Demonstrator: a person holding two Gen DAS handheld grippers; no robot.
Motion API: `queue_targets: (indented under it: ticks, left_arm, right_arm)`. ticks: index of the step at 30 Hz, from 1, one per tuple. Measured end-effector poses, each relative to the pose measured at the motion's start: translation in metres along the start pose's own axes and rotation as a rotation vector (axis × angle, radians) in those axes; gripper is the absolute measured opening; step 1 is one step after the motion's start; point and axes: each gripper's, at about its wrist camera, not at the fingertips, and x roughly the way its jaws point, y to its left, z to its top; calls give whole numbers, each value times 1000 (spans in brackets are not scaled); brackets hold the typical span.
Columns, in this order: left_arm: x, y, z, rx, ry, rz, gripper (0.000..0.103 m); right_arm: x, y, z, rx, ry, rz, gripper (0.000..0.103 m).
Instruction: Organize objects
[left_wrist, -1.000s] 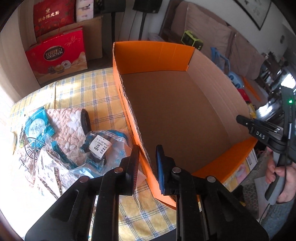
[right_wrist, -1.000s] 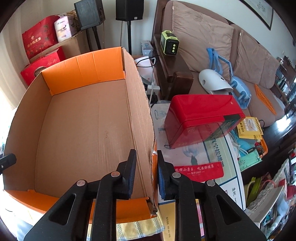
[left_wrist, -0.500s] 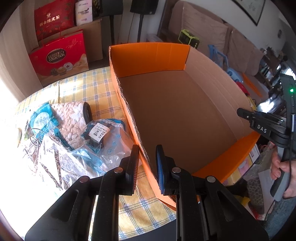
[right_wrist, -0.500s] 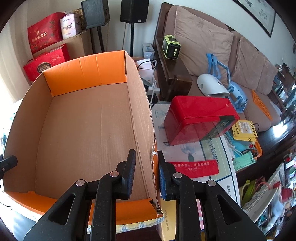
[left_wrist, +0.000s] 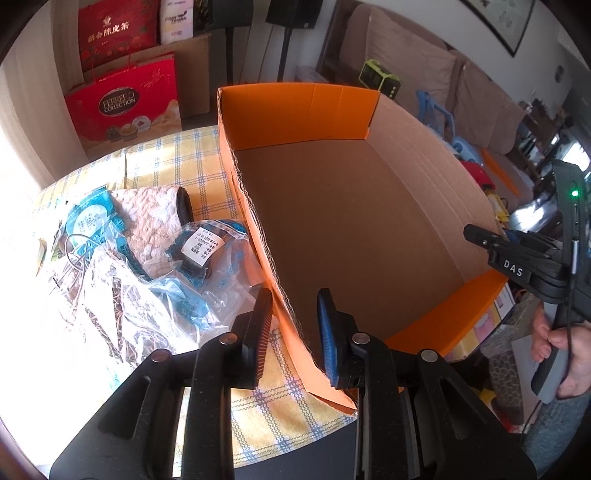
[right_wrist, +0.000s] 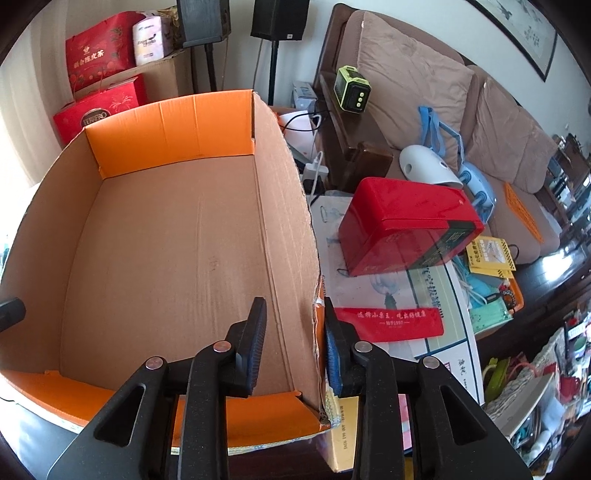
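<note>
A large orange cardboard box with a brown inside stands open and empty on a checked tablecloth. My left gripper straddles the box's left wall near the front corner, jaws apart with a gap to the wall on both sides. My right gripper straddles the box's right wall the same way, jaws apart. Left of the box lie clear bags with blue contents, a blue packet and a quilted pink pouch.
Red gift bags stand behind the table. Right of the box sit a red case, a red pouch, papers and a brown sofa. The right gripper's body shows at the left wrist view's right edge.
Both grippers have opened a little around the box walls. The box has shifted slightly in both views.
</note>
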Motion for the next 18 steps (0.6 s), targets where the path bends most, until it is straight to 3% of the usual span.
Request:
queue_targets:
  ticks: [2, 5, 8, 14, 18]
  left_arm:
    - [-11, 5, -1, -9, -40, 9, 51]
    - [-31, 21, 0, -39, -90, 11, 67]
    - [-51, 41, 1, -73, -127, 7, 75]
    - [-86, 69, -1, -111, -171, -56, 85]
    - [-100, 87, -4, -103, -209, 48, 88]
  right_arm:
    - [-11, -2, 3, 11, -32, -8, 44]
    - [-32, 0, 11, -3, -89, -18, 62]
    - [-52, 10, 19, -29, -132, 15, 66]
    - [-81, 50, 33, -90, -178, 174, 70]
    - [-89, 87, 41, -155, -183, 249, 72]
